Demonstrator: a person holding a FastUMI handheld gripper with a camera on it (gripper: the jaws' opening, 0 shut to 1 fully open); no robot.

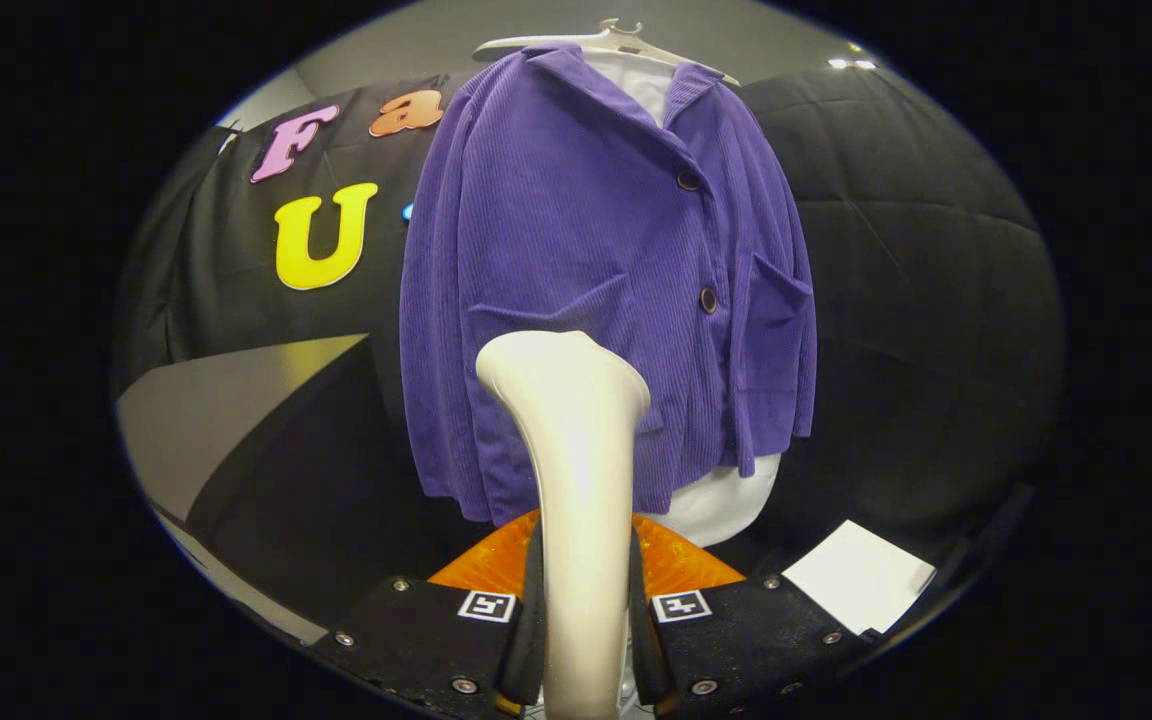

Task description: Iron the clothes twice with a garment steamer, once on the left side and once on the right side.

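A purple corduroy jacket (596, 280) hangs on a white hanger (606, 38) over a white shirt (721, 500), straight ahead of me. My gripper (584, 620) is shut on the handle of a cream garment steamer (576, 440), both fingers pressing its sides. The steamer stands upright between the fingers, and its flared head faces the lower left front of the jacket, near the left pocket. Whether the head touches the fabric I cannot tell.
Black cloth walls the booth behind and to both sides of the jacket. A grey panel (226, 420) lies low to the left. A white sheet (861, 578) lies on the dark surface to the lower right of the fingers.
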